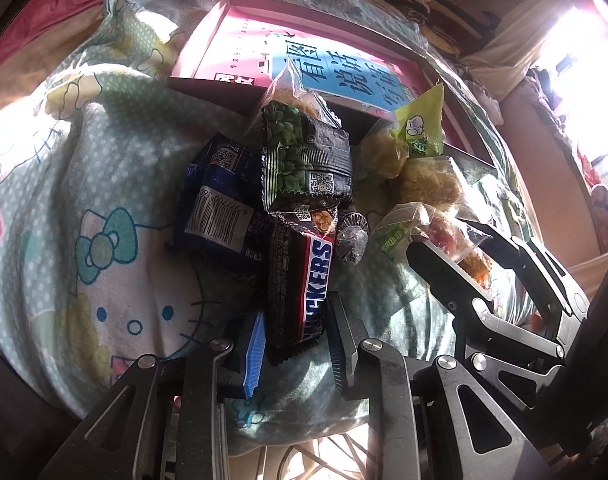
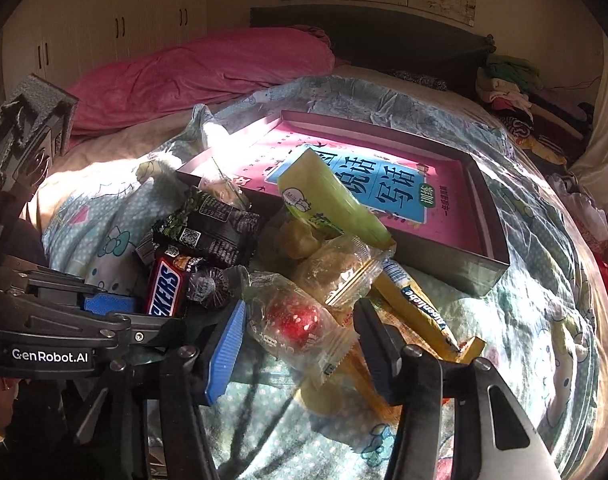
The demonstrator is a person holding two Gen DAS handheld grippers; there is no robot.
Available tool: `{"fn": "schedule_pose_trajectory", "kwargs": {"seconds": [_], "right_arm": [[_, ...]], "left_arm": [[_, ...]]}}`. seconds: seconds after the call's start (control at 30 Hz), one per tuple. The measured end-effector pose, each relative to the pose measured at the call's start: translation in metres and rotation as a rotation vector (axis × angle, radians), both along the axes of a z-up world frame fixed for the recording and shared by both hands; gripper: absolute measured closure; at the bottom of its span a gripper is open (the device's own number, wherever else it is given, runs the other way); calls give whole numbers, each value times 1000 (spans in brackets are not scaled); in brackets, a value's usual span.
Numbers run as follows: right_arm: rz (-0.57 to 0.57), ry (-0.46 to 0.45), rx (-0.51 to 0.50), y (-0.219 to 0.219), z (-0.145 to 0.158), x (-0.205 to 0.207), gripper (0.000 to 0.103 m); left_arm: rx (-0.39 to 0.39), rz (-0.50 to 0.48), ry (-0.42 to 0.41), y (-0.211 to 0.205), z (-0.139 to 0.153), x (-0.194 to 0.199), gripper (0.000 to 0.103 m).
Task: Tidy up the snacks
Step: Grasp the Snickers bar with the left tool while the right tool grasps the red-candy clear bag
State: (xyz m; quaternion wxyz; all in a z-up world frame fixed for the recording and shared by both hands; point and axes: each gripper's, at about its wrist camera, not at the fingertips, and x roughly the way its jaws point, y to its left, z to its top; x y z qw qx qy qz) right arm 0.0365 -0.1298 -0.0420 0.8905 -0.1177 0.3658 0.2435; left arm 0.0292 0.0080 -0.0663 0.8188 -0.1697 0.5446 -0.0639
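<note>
A pile of snacks lies on a Hello Kitty bedspread (image 1: 116, 264) in front of a shallow pink box (image 1: 240, 36). My left gripper (image 1: 294, 344) is open with its fingers on either side of the near end of a Snickers bar (image 1: 304, 292). Beyond it lie a green pea packet (image 1: 304, 152) and a dark blue packet (image 1: 220, 208). My right gripper (image 2: 300, 344) is open around a clear packet with a red snack (image 2: 296, 320). That packet also shows in the left wrist view (image 1: 436, 236), between the right gripper's fingers (image 1: 444, 272).
The box (image 2: 484, 264) holds a pink and blue book (image 2: 376, 184). A light green packet (image 2: 328, 200) leans on its rim. A yellow stick packet (image 2: 416, 304) and clear pastry packets (image 2: 340, 268) lie nearby. A pink duvet (image 2: 200, 72) and clothes (image 2: 512, 88) lie behind.
</note>
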Motion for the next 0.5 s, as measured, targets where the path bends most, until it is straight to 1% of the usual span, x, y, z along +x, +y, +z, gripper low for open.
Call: {"fn": "schedule_pose_trajectory", "kwargs": {"seconds": [0.13, 0.3, 0.33, 0.37, 0.4, 0.5], "right_arm": [[10, 15, 9, 1, -2, 0, 50], [27, 43, 49, -6, -2, -3, 60], [29, 52, 62, -8, -2, -4, 61], [28, 59, 76, -10, -1, -5, 61], [26, 68, 88, -13, -1, -6, 62], [24, 84, 105, -17, 1, -9, 63]], "left_arm": [[-15, -6, 1, 3, 1, -1, 75], [-38, -2, -6, 10, 6, -7, 75], [-43, 1, -11, 12, 9, -9, 76], [-49, 4, -18, 14, 11, -10, 80], [-54, 6, -27, 15, 15, -11, 81], [-56, 6, -52, 17, 23, -14, 85]]}}
